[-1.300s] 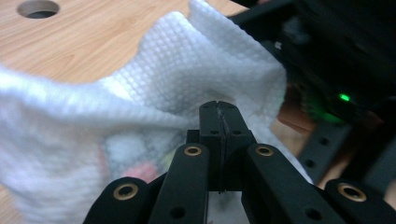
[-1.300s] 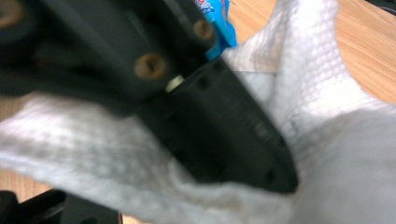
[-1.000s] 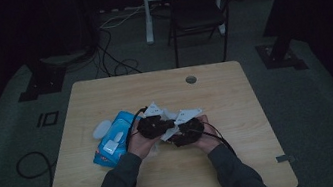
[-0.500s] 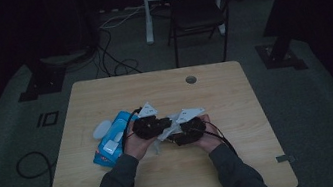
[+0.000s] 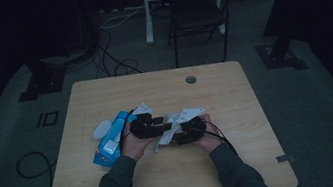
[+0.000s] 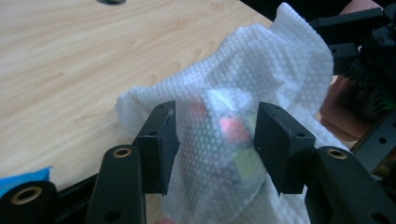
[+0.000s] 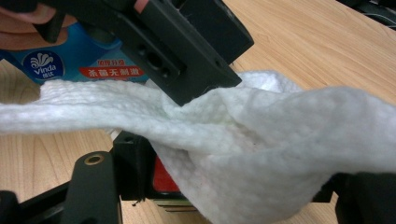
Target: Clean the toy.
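Though the high view is dim, the wooden tabletop (image 5: 164,89) reads clearly enough, with both forearms coming in from its near edge and meeting at the middle. Left of the hands lies a blue wipes packet (image 5: 111,138), its near end covered by the left hand; in the right gripper view its label is partly blocked by the other gripper's black body. A small pale object (image 5: 102,129) lies just left of the packet, too dim to identify.

Between the two grippers hangs a white dimpled wipe (image 6: 261,60). It is draped over a multicoloured cube (image 6: 229,140), which shows through the cloth as blurred pink, yellow and green patches; its edges are hard to trace. In the high view both wipe and cube are mostly hidden behind the hands.

The left gripper (image 6: 215,140) has just been opening its fingers; they stand apart on either side of the wrapped cube, and whether the pads still touch the cloth cannot be told. The right gripper (image 7: 233,186) has its fingers clamped on the cube through the wipe, a red face showing by the left finger (image 7: 133,163); the right finger is cut off under cloth.
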Action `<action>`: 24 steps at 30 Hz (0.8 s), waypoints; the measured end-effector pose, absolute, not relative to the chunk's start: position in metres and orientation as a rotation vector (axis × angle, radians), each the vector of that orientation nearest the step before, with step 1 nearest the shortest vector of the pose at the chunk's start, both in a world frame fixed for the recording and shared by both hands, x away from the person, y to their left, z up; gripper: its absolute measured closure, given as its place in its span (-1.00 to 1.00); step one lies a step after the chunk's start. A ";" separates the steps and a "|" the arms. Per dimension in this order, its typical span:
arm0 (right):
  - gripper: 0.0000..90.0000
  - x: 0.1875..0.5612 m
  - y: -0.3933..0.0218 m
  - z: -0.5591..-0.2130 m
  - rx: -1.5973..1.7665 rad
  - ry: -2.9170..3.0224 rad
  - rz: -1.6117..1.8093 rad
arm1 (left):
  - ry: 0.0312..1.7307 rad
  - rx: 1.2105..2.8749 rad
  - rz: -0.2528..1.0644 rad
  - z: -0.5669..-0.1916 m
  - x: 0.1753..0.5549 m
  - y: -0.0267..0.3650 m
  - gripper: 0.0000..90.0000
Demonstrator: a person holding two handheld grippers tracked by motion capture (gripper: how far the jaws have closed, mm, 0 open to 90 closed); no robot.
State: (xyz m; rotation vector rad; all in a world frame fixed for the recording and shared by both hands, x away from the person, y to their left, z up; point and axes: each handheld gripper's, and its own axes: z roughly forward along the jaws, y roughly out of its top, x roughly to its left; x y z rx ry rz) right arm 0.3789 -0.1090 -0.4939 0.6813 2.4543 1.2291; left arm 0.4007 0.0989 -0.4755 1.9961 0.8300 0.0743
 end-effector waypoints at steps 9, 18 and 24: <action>-0.25 0.378 -0.108 -0.493 0.670 2.448 1.234 | 0.816 1.985 0.060 -0.474 0.400 0.095 0.11; -0.25 0.378 -0.108 -0.491 0.656 2.438 1.244 | 0.821 1.953 -0.038 -0.477 0.403 0.098 0.19; -0.25 0.379 -0.111 -0.492 0.676 2.438 1.231 | 0.806 1.970 0.021 -0.473 0.401 0.102 0.60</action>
